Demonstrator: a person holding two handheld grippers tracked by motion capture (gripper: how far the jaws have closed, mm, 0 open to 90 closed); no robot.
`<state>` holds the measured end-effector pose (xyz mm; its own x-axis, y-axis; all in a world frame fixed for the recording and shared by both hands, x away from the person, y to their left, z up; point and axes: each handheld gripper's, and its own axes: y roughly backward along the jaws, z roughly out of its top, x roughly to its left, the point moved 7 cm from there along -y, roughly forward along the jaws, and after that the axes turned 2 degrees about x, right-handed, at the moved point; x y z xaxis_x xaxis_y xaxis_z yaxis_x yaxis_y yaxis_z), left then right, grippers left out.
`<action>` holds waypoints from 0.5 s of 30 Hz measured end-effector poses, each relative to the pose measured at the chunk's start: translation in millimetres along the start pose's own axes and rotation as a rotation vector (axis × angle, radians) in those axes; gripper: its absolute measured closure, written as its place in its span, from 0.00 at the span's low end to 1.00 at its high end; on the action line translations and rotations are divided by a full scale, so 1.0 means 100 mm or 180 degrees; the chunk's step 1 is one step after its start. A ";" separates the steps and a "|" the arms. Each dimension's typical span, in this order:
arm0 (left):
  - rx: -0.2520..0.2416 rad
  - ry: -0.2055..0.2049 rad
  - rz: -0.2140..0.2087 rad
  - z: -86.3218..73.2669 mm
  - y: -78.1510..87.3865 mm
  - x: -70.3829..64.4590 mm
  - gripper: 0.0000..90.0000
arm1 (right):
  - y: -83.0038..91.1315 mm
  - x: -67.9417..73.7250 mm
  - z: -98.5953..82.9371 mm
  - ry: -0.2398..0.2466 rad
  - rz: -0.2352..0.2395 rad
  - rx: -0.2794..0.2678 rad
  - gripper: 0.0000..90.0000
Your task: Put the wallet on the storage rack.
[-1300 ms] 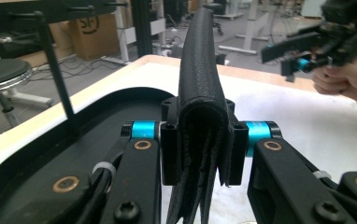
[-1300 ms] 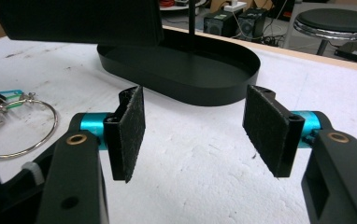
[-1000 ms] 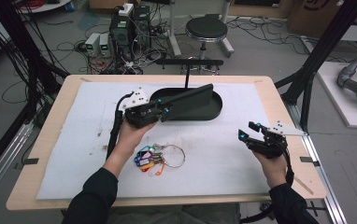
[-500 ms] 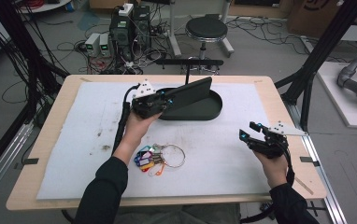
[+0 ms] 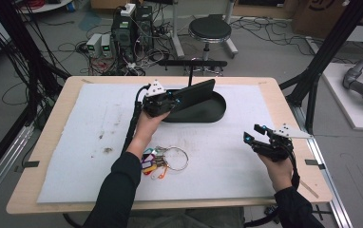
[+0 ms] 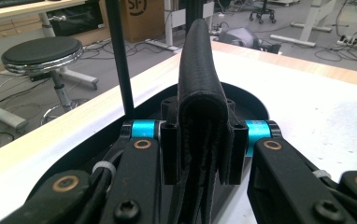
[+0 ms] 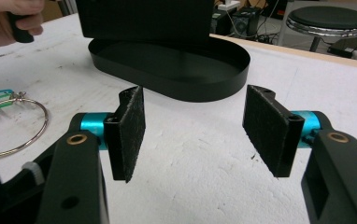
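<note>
The right gripper (image 7: pixel 193 135) gapes above the white mat (image 7: pixel 200 177), facing a black tray (image 7: pixel 176 70).

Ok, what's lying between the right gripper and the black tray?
Nothing: in the right gripper view, bare white mat runs from the right gripper to the black tray.

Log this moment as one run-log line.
left hand-held gripper: shut on black wallet above oval tray | right hand-held gripper: open, empty | key ring: on mat
</note>
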<state>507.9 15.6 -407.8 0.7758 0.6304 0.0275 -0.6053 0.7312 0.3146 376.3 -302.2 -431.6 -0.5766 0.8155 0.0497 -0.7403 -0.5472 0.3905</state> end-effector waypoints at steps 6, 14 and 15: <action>0.0042 0.0018 0.0002 -0.07 -0.14 0.03 0.82 | 0.00 0.00 0.00 -0.0012 0.0000 0.0005 0.44; 0.0077 0.0104 0.0042 -0.19 -0.27 0.09 0.82 | 0.00 0.00 -0.01 -0.0010 0.0006 0.0009 0.44; 0.0090 0.0105 0.0045 -0.20 -0.28 0.10 0.82 | 0.00 0.00 -0.01 -0.0010 0.0006 0.0009 0.44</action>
<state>528.9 6.4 -435.4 0.7607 0.6491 0.0010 -0.6104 0.7149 0.3411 376.1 -302.7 -432.8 -0.5768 0.8152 0.0534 -0.7383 -0.5481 0.3931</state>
